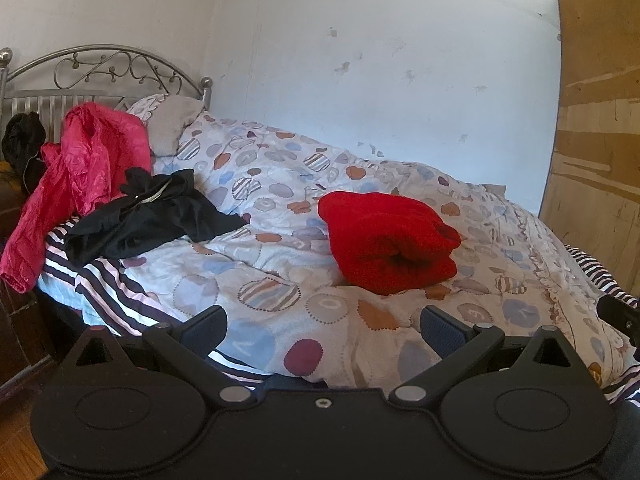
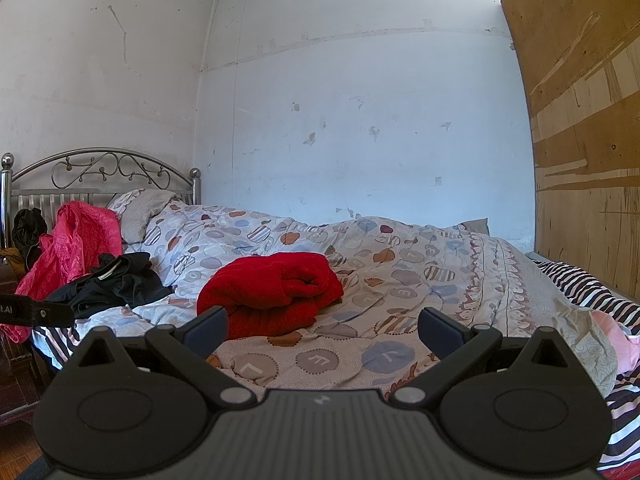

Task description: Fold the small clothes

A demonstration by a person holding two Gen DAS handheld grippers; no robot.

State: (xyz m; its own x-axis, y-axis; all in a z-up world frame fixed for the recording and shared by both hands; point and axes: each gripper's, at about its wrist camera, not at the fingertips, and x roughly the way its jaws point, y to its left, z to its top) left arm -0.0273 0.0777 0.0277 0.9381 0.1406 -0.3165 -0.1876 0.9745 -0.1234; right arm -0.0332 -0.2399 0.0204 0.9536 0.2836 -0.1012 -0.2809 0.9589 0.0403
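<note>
Both hand-held grippers, left (image 1: 323, 325) and right (image 2: 323, 326), are released and empty. The folded red garment (image 1: 390, 242) lies on the bed (image 1: 280, 280) ahead of them. Judged next step: reach forward-left for the crumpled black garment (image 1: 156, 216).

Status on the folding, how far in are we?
Done: the red garment lies folded in a bundle on the patterned quilt. In hand: nothing; left gripper and right gripper are both open and empty, above the quilt. Left: the black garment and pink garment are still crumpled near the metal headboard.
</note>
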